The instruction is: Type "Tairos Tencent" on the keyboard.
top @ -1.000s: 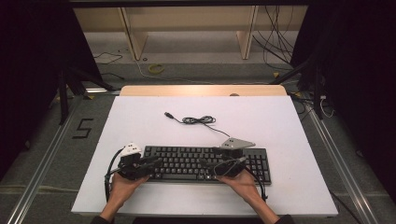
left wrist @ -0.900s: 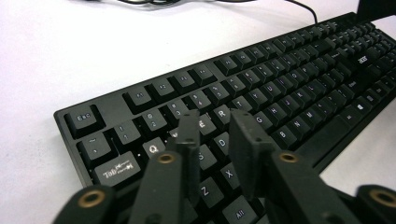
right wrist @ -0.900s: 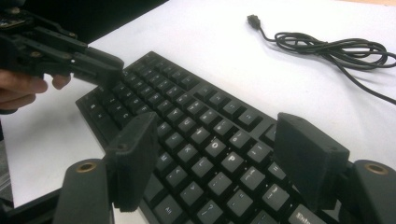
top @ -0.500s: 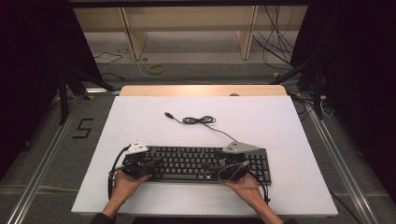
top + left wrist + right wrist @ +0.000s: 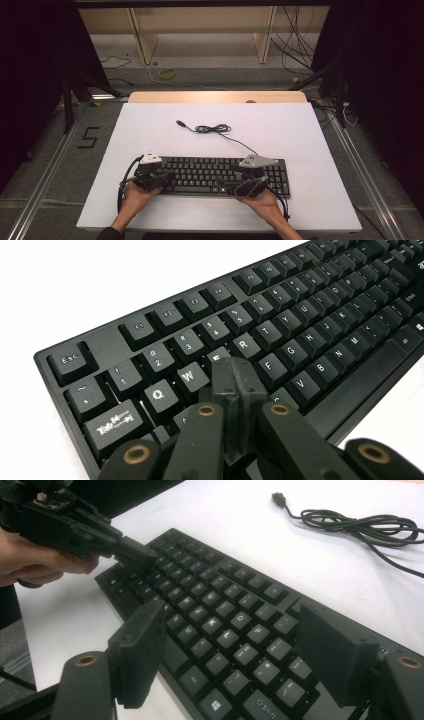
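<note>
The keyboard (image 5: 215, 175) lies along the near edge of the table (image 5: 310, 150), where it lay a second ago, its cable (image 5: 215, 129) coiled just behind it. Since then the left gripper (image 5: 234, 371) has closed its jaws together, empty, tips over the keyboard's left end near the W key. The right gripper (image 5: 230, 645) hangs over the keyboard's right end, jaws wide apart, empty.

Bright overhead light glares off the white table (image 5: 310, 150); dark surroundings, soft close-ups.
</note>
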Demonstrator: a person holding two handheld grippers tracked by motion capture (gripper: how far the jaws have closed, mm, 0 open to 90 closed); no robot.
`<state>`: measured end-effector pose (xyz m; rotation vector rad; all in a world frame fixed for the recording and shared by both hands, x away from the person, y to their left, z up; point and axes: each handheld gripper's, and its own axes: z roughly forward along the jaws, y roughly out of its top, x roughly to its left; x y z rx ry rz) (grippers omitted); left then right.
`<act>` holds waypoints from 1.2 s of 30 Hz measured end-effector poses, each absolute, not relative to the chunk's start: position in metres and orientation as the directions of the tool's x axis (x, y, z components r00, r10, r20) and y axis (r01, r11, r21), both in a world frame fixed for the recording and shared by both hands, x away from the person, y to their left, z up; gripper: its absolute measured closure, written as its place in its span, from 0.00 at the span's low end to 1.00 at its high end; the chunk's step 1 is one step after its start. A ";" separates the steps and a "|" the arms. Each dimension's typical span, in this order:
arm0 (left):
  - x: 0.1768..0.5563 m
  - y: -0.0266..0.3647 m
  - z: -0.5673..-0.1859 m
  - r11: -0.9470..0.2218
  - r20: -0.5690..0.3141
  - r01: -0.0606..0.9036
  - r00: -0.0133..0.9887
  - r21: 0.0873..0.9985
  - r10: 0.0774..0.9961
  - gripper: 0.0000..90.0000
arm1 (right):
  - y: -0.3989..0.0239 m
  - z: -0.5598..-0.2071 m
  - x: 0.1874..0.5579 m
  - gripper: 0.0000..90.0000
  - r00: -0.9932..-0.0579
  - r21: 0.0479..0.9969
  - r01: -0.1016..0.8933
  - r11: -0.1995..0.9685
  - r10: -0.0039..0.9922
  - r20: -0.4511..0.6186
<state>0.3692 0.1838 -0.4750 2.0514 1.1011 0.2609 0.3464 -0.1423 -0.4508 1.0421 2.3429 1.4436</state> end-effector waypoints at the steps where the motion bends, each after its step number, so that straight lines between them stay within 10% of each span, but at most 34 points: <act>1: 0.369 0.184 -0.475 -0.323 -0.171 0.619 0.604 0.716 0.778 0.99 | -0.142 -0.451 0.346 0.33 -0.732 0.843 0.461 0.275 0.655 0.187; 36: 0.373 0.184 -0.480 -0.319 -0.170 0.630 0.591 0.708 0.788 0.99 | -0.142 -0.451 0.341 0.32 -0.737 0.840 0.461 0.286 0.650 0.183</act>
